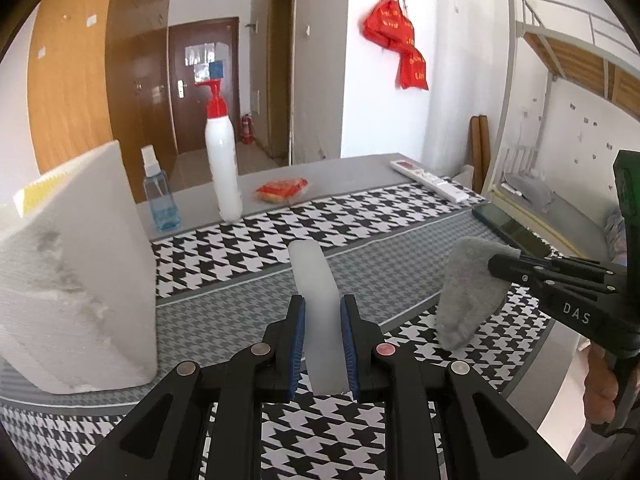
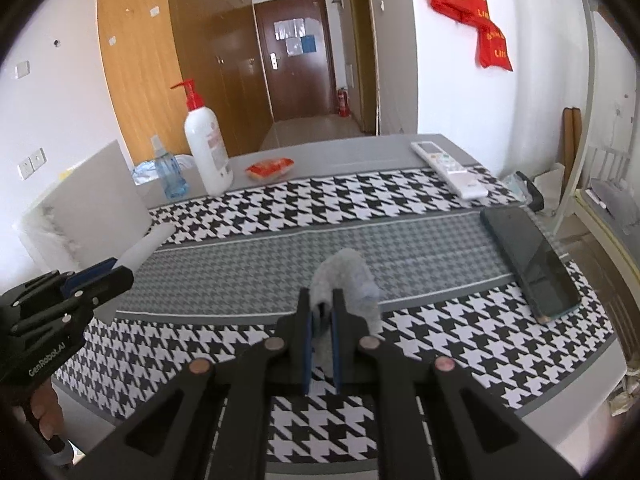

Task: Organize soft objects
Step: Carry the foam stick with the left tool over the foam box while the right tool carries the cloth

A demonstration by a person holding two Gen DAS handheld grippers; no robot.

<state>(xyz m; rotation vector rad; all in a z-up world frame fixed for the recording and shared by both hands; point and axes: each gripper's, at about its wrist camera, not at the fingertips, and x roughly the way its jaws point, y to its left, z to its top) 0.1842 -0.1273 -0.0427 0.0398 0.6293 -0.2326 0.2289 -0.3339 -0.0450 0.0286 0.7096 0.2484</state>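
In the left wrist view, my left gripper (image 1: 323, 302) is shut on a pale, translucent white soft strip (image 1: 314, 276) that sticks out forward above the houndstooth tablecloth (image 1: 248, 236). To its right, my right gripper (image 1: 495, 265) is shut on a grey fuzzy cloth (image 1: 466, 300), which hangs just off the table. In the right wrist view, the grey cloth (image 2: 352, 276) bulges out past the right gripper (image 2: 321, 300). The left gripper (image 2: 120, 271) comes in from the left with the white strip (image 2: 146, 248). A big white foam block (image 1: 80, 280) stands at the left.
At the back stand a white pump bottle with a red top (image 2: 206, 152) and a blue spray bottle (image 2: 168, 176). Also on the table are a red snack packet (image 2: 270, 168), a white remote (image 2: 448, 168) and a dark phone (image 2: 528, 260) near the right edge. A metal bunk bed (image 1: 560, 60) stands to the right.
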